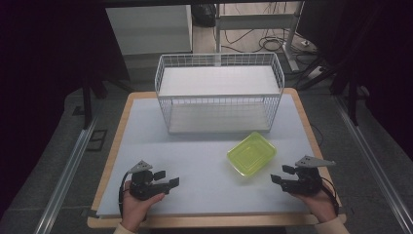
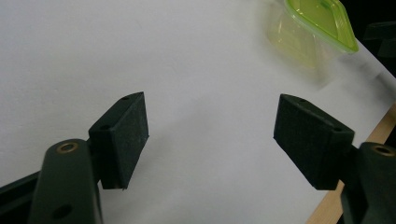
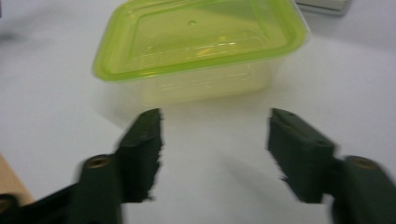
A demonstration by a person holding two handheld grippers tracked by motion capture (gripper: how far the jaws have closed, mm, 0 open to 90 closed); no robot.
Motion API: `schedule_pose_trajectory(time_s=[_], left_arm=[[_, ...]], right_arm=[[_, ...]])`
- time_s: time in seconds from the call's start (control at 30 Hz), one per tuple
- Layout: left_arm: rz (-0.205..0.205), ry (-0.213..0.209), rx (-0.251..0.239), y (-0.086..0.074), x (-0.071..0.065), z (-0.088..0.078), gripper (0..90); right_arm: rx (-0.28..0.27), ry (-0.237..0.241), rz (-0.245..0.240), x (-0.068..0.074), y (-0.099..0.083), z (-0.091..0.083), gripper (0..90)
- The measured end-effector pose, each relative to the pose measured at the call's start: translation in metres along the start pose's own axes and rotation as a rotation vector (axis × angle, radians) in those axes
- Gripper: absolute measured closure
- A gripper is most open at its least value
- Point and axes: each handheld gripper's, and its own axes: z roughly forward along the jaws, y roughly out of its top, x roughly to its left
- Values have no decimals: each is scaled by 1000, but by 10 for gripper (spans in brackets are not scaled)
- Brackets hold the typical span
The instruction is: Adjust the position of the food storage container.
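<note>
Container [image 1: 252, 153] on table [image 1: 146, 146], before wire basket [image 1: 219, 92], toward right

A lab: floor rails [image 1: 63, 180] and loose cables [image 1: 272, 44].

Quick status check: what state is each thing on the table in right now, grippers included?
Container: lid on, upright on the table, untouched.
Wire basket: upright at the table's far side, nothing inside.
Left hand-held gripper: open, holding nothing.
Right hand-held gripper: open, pointed at the container, holding nothing.
</note>
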Motion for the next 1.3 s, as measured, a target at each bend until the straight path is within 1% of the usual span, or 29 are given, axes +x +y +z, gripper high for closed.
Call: schedule_pose_trajectory(time_s=[0.03,0.1,0.13,0.17,0.2,0.23,0.27,0.3,0.33,0.37,0.4,0.53,0.77,0.83,0.93,0.97,1.0,1.03,1.07,1.17,1.27,1.3], left_arm=[[0,0,0,0,0,0,259],[0,1,1,0,0,0,259],[1,2,2,0,0,0,259],[1,2,2,0,0,0,259],[3,3,4,0,0,1,259],[3,3,4,0,0,1,259],[3,5,6,-1,0,1,259],[3,5,6,-1,0,1,259],[3,5,7,-1,0,1,259],[3,5,7,-1,0,1,259],[4,5,8,0,-1,2,259],[4,4,7,-1,-1,1,259],[0,1,4,-1,0,1,259],[-1,1,4,-1,0,1,259],[-1,3,3,-1,-1,1,260],[-1,3,3,-1,-1,1,259],[0,3,6,-1,-1,1,259],[0,3,6,-1,-1,1,259],[1,2,8,-2,-1,2,259],[2,2,11,-2,-1,3,259],[3,3,12,-2,-1,3,259],[3,3,12,-2,-1,3,259]], right_arm=[[0,0,0,0,0,0,447],[1,-5,-22,2,1,-1,551],[-6,-4,-35,3,2,-3,634],[-6,-4,-35,3,2,-3,634],[-16,-4,-39,4,4,-6,723],[-16,-4,-39,4,4,-6,723],[-20,7,-31,4,7,-8,800],[-20,7,-31,4,7,-8,800],[-14,17,-35,4,9,-9,856],[-14,17,-35,4,9,-9,856],[-7,20,-43,5,12,-10,890],[-6,18,-54,4,20,-9,899],[8,10,-50,2,25,-5,899],[4,7,-53,1,26,-5,899],[-5,-7,-48,-5,31,-5,899],[-5,-7,-48,-5,31,-5,899],[-3,-25,-44,-11,34,-3,900],[-3,-25,-44,-11,34,-3,900],[-5,-41,-35,-20,37,-1,900],[-12,-77,0,-36,41,4,900],[-3,-85,15,-50,47,12,900],[-3,-85,15,-50,47,12,900]])
